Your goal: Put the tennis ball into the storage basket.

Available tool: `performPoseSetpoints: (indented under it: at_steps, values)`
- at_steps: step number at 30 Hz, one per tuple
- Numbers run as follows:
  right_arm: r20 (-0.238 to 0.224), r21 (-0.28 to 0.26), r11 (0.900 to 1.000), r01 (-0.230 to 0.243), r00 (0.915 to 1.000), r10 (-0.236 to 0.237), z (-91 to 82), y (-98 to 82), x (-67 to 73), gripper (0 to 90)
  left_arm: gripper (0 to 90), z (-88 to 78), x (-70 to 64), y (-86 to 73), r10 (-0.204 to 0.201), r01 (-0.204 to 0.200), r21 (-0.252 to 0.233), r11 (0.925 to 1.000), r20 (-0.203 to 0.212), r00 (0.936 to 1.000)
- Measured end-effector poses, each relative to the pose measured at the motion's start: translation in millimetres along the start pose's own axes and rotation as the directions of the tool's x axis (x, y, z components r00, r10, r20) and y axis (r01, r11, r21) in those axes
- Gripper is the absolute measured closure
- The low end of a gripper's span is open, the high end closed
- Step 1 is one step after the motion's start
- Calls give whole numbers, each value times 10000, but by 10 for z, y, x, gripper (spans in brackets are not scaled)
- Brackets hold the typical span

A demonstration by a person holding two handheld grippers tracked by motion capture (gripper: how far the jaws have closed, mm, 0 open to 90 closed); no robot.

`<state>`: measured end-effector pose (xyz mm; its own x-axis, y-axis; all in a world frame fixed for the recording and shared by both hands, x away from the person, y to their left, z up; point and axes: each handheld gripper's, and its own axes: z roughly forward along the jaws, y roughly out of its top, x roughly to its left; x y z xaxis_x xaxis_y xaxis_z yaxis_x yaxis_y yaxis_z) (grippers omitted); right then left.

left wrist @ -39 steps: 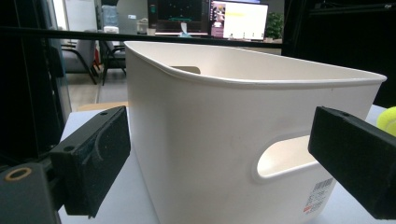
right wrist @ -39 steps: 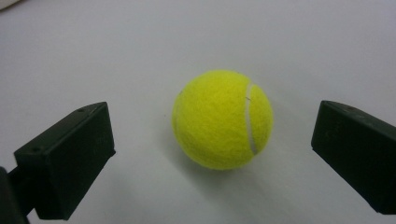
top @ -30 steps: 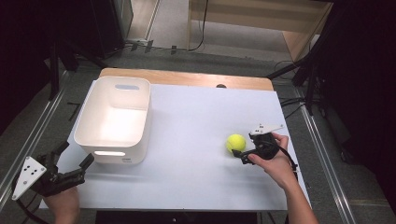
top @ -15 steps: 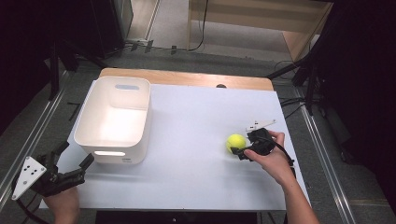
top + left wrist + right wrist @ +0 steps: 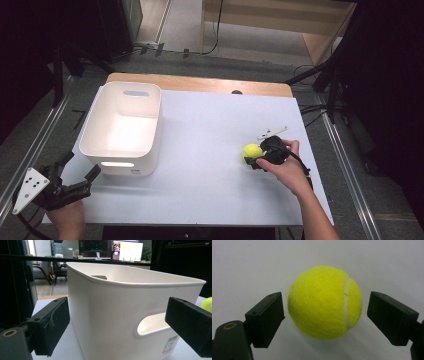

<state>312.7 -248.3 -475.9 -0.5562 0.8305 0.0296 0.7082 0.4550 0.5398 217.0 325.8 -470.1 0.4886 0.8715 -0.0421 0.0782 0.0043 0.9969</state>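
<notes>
A yellow-green tennis ball [image 5: 252, 151] rests on the white table at the right. My right gripper [image 5: 256, 156] reaches it from the right, and its jaws straddle the ball. In the right gripper view the ball [image 5: 324, 302] sits between the two black pads, with a thin gap on each side. These jaws have just been closing around it, and the right gripper [image 5: 325, 307] counts as open. My left gripper [image 5: 81, 165] hovers open at the table's near left corner, facing the white bin [image 5: 125, 167]. Nothing is between the jaws of the left gripper [image 5: 117, 315].
The white bin's wall [image 5: 105, 302] has a handle slot and a barcode label, and the bin looks empty from above. A wooden strip [image 5: 200, 85] runs along the table's far edge. Dark stands and cables surround the table.
The right gripper has slid a little left onto the ball and its jaws have narrowed around it. The ball, the bin and the left gripper have stayed put.
</notes>
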Motion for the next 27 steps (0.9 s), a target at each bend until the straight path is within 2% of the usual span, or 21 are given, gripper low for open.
performPoseSetpoints:
  at_steps: [8, 15, 27]
  values:
    - [-19, 125, 9999, 63, 10000, -63, 45, 24, 32, 146, 58, -1, -1, 0, -14, 14, -5, 10000, -8, 10000]
    - [363, 277, 9996, -87, 9993, 77, 88, 33, 56, 212, 58, -2, -2, -1, -45, 45, -33, 10000, -3, 10000]
    - [506, 202, 9998, -31, 9987, 21, 114, 46, 75, 226, 58, -2, -2, 0, -31, 31, -15, 10000, 0, 10000]
